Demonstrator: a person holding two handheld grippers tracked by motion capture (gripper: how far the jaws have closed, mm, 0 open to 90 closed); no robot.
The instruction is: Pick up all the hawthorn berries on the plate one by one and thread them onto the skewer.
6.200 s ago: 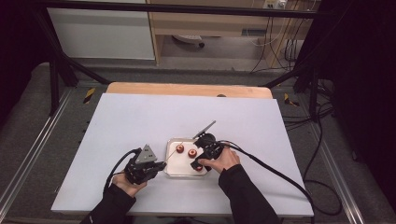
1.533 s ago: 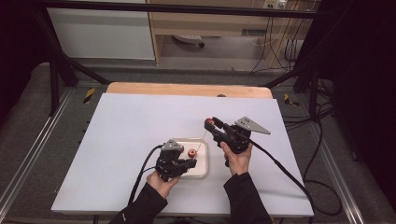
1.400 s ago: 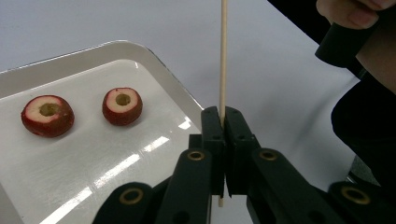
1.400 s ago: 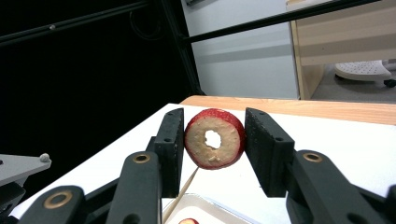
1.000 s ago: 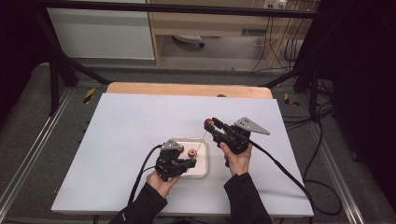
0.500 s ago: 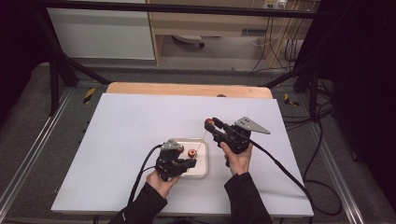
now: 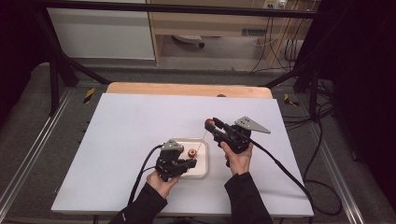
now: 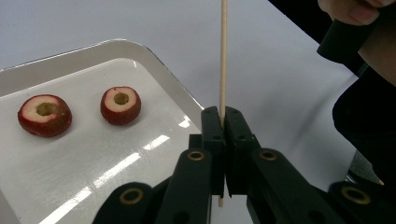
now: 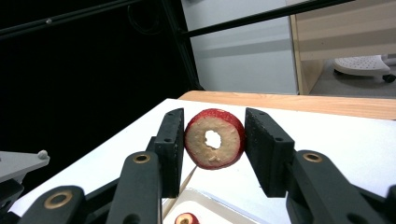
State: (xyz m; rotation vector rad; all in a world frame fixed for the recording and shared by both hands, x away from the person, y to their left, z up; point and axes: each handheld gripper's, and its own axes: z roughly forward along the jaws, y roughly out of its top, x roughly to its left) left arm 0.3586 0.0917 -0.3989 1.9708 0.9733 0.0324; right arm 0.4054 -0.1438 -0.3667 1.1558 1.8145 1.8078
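Note:
My left gripper (image 7: 188, 163) (image 8: 223, 122) is shut on a thin wooden skewer (image 8: 222, 56) at its lower end, by the white tray (image 7: 201, 171). The skewer (image 7: 201, 144) slants up toward my right gripper (image 7: 211, 124). In the left gripper view, two red-skinned cored fruit slices (image 8: 45, 115) (image 8: 121, 104) lie on the tray (image 8: 154, 63). My right gripper (image 9: 214, 140) is shut on a third slice (image 9: 201, 151), held in the air with its hole facing the camera. Below it the skewer tip (image 9: 180, 196) points upward.
The tray sits near the front middle of a white tabletop (image 7: 140, 121) with a wooden strip (image 7: 187, 89) along its far edge. Black frame bars (image 7: 65, 70) stand at the back corners. Cables trail from both grippers toward the front and right.
Since six seconds ago my left gripper shifted right beside the tray, and my right gripper rose up and to the right with a slice. Over the last second nothing has visibly moved.

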